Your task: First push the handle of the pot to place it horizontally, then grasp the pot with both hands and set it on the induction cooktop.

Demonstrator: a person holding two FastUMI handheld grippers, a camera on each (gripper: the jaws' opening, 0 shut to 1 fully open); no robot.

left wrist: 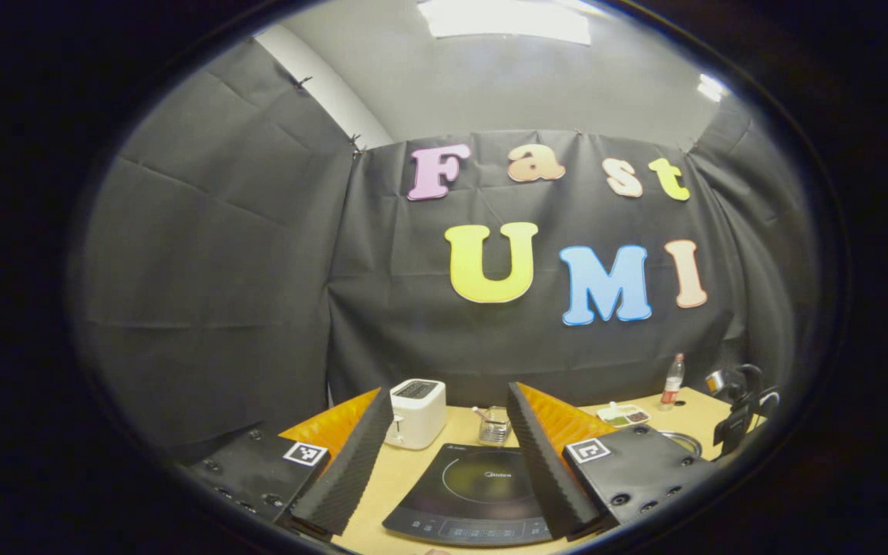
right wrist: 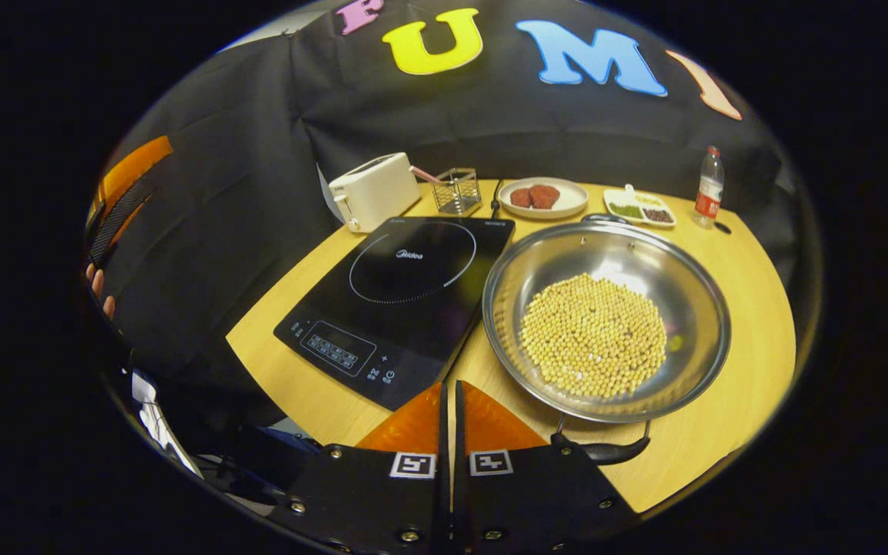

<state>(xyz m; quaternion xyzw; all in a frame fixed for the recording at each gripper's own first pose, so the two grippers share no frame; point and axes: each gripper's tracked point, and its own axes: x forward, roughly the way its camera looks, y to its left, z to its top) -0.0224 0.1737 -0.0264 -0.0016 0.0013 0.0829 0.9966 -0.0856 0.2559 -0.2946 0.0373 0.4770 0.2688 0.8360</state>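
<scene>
Table (right wrist: 737, 324): bearing everything below.
Cooktop (right wrist: 405, 297): lying left of the pot, touching its rim.
Pot (right wrist: 606, 320): sitting on the table, holding beans (right wrist: 594, 335); near handle (right wrist: 604, 449) pointing at the right gripper.
Left gripper (left wrist: 448, 455): hovering with fingers spread wide.
Right gripper (right wrist: 449, 408): hovering with fingers pressing together, pinching nothing.
Toaster (right wrist: 373, 200): standing behind the cooktop.

Left gripper (left wrist: 444, 462) agape above induction cooktop (left wrist: 482, 482) (toaster (left wrist: 416, 412) behind, perhaps touching).
</scene>
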